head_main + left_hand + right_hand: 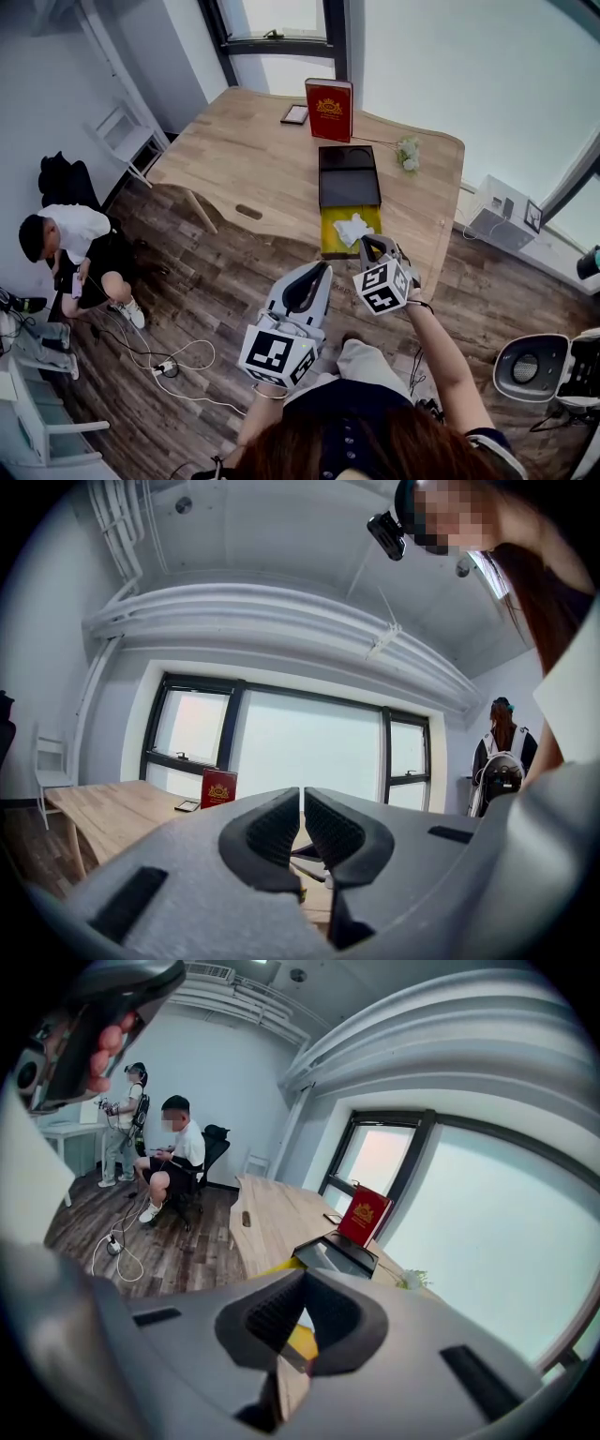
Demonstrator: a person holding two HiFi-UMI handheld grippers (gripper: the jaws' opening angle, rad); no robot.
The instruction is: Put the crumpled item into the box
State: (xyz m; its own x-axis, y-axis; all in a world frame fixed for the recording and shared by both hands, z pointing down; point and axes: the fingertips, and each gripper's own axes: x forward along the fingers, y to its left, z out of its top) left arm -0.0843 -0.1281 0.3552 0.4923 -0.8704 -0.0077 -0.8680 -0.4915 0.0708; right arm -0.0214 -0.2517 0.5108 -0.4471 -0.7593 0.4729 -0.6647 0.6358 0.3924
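Pads on the left gripper are closed to a hairline slit with nothing between them. That gripper points level across the table toward the windows, and I judge it has no part in the step at hand. The right gripper also has its jaws pressed together at the tips and empty. A patch of yellow shows through the hollow beneath them, probably the box's tray, though the view is too cramped to be sure.

In the head view both grippers hang off the near edge of the table, the right one just short of the box and the left one lower, beside it. The crumpled item, a white wad, lies inside the open yellow part of the box and touches neither gripper. The box's black part lies just beyond it, toward a red book standing upright.

With the wad resting in the tray and both sets of jaws closed on nothing, the placing looks done. The grippers sit clear of the box, most likely so as not to knock the light wad out again
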